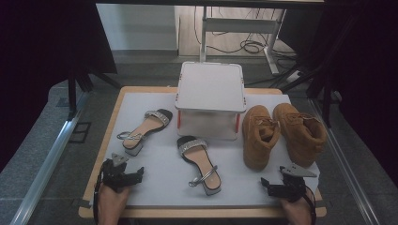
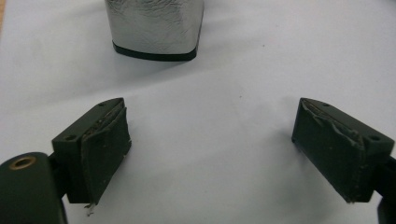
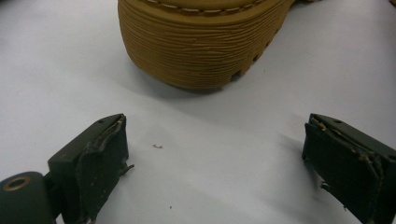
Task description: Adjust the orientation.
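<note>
Two block-heeled sandals with silver straps lie on the white mat (image 1: 162, 176), one at the left (image 1: 143, 129) and one in the middle (image 1: 201, 164). Two tan boots stand at the right, the nearer (image 1: 258, 136) beside the farther (image 1: 300, 131). At the mat's front left, my left gripper (image 1: 126, 169) is open and empty; its own view shows the open left gripper (image 2: 212, 135) a short way behind the left sandal's silver heel (image 2: 154, 28). My right gripper (image 1: 280, 183) is open at the front right. In its own view the right gripper (image 3: 215, 140) faces a boot's ribbed sole (image 3: 205, 46), apart from it.
A white box (image 1: 211, 89) with red side clips stands at the back middle of the mat, between the sandals and the boots. The wooden table edge (image 1: 99, 159) frames the mat. Desk legs and cables (image 1: 253, 44) lie on the floor beyond.
</note>
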Tool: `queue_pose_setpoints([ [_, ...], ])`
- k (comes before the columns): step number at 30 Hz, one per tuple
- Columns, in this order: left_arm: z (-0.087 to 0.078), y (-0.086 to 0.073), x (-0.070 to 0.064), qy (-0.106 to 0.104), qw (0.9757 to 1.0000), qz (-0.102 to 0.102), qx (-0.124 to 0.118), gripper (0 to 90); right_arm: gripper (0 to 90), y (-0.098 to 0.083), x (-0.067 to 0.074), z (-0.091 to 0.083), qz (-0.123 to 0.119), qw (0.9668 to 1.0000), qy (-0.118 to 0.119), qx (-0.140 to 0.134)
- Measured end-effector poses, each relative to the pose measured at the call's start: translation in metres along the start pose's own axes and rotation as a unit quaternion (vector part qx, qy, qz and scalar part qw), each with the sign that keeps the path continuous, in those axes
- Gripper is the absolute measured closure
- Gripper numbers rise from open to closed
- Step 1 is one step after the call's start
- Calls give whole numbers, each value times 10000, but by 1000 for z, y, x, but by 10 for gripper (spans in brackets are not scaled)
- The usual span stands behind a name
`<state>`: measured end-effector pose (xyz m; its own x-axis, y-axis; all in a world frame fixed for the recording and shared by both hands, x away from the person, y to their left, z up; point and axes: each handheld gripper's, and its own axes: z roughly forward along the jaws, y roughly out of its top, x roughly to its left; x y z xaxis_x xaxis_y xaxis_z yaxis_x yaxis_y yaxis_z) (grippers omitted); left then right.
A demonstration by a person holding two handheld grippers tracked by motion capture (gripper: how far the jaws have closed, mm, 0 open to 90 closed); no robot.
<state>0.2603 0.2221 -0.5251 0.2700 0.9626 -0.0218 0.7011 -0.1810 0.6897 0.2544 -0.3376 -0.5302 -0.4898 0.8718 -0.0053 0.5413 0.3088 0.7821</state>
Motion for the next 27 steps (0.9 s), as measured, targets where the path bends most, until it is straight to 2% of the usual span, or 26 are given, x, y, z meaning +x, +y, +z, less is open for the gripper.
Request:
queue_pose_setpoints([
  [27,0,0,1,-41,10000,-38,-19,121,75,-1,-1,0,-7,10000,29,-30],
])
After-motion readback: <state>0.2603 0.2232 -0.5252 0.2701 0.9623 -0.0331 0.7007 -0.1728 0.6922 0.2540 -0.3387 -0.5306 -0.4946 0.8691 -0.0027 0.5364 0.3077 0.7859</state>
